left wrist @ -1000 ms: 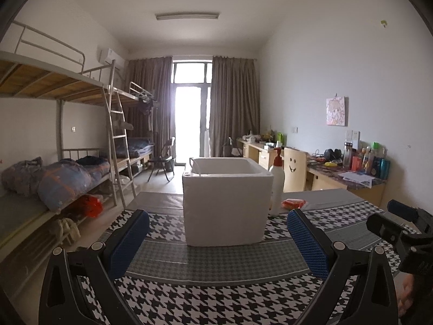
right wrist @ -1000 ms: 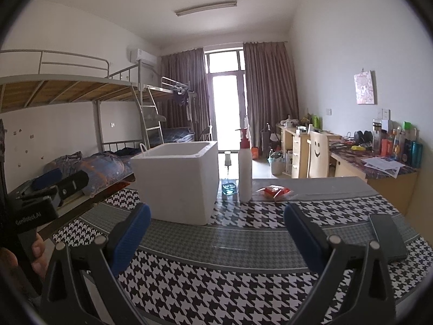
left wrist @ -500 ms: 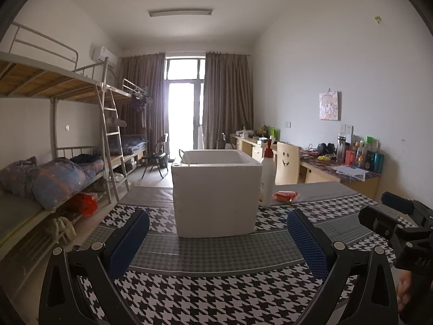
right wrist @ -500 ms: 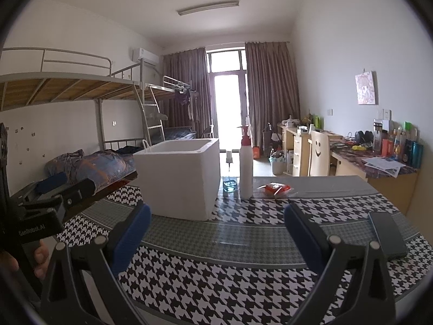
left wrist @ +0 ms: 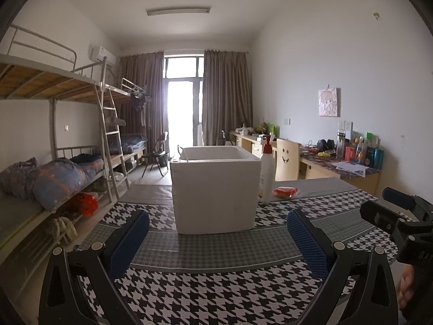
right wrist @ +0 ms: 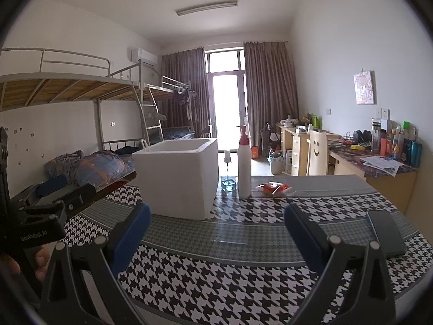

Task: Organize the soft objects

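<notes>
Both wrist views sit low over the near edge of the houndstooth tabletop (left wrist: 216, 292), looking level down the room toward the curtained window (left wrist: 184, 100), each framed by its own tongs. Left view faces the white foam box (left wrist: 215, 192) almost square-on; right view stands further right, box (right wrist: 178, 178) left of centre. Shared: box, pump bottle (right wrist: 244, 168), red packet (left wrist: 284, 191), bunk beds, desks.

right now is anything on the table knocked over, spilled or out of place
Nothing stands out. The white box sits upright, the pump bottle and small glass bottle stand beside it, the red packet and phone lie flat. No spill shows. Both tongs are open and empty.
</notes>
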Motion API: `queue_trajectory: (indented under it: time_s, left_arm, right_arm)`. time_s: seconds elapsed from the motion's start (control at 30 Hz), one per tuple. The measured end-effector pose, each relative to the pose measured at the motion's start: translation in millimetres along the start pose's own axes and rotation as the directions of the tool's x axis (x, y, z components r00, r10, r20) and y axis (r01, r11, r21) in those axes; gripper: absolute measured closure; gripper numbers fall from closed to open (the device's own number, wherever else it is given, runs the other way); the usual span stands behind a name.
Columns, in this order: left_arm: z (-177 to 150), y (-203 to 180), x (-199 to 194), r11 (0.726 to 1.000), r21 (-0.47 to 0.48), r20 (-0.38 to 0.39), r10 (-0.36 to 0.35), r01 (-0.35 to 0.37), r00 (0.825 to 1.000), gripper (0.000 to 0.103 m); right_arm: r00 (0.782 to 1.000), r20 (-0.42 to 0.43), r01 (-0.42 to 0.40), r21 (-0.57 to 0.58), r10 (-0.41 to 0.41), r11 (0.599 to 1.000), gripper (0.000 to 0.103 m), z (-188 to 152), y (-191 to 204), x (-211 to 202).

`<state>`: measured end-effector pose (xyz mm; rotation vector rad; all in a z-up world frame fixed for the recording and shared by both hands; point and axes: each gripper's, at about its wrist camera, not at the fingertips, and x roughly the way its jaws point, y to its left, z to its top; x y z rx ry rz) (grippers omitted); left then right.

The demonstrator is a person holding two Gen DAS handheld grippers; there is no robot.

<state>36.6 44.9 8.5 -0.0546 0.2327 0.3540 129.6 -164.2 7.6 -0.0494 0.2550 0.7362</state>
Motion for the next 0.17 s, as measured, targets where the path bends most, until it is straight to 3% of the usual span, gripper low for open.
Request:
queue_trajectory:
  time_s: [0.17]
  left_arm:
    - [-1.6, 0.5, 1.3, 1.000, -0.002, -0.007, -0.009, 0.008, 1.000, 0.001]
  right_arm:
    - [1.000, -0.007, -0.001, 0.005, 0.001, 1.000, 0.003, -0.3, 1.1, 0.0]
